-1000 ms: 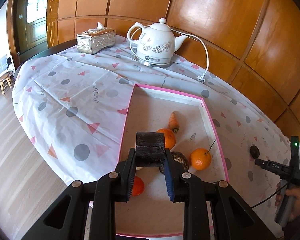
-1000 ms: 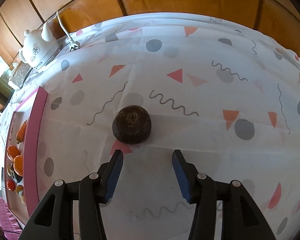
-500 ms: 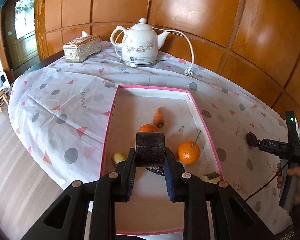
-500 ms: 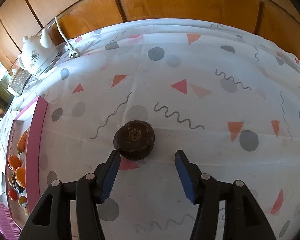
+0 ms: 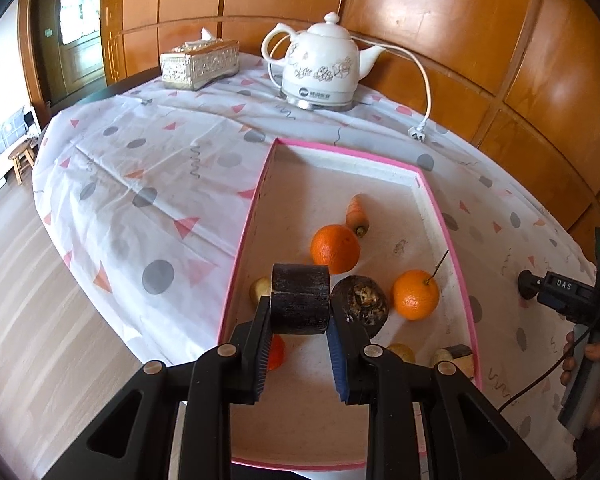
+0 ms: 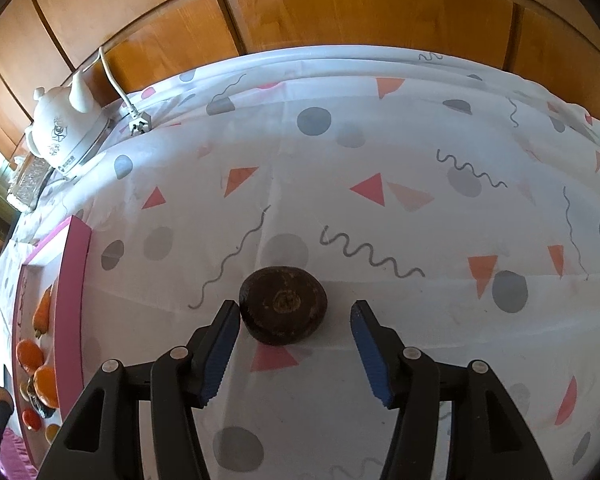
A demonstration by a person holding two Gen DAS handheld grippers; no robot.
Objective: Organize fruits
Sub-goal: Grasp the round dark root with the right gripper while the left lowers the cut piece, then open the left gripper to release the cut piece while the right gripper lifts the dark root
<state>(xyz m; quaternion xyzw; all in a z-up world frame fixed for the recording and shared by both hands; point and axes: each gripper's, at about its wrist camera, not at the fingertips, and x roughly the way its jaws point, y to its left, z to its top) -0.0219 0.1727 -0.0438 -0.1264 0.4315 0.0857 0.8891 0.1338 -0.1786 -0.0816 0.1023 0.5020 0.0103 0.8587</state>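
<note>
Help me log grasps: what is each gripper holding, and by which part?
The left gripper clamps a dark cylindrical piece by its two flat ends. The right gripper holds nothing; its open fingers flank a dark round fruit.

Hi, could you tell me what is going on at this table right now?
A person with a gripper in each hand is sorting produce into a shallow pink-rimmed tray. The left gripper is shut on a dark cylindrical chunk, held over the tray, where two oranges, a small carrot and a dark round fruit lie. The right gripper is open, its fingers either side of a dark brown round fruit on the patterned tablecloth, not yet gripping.
</note>
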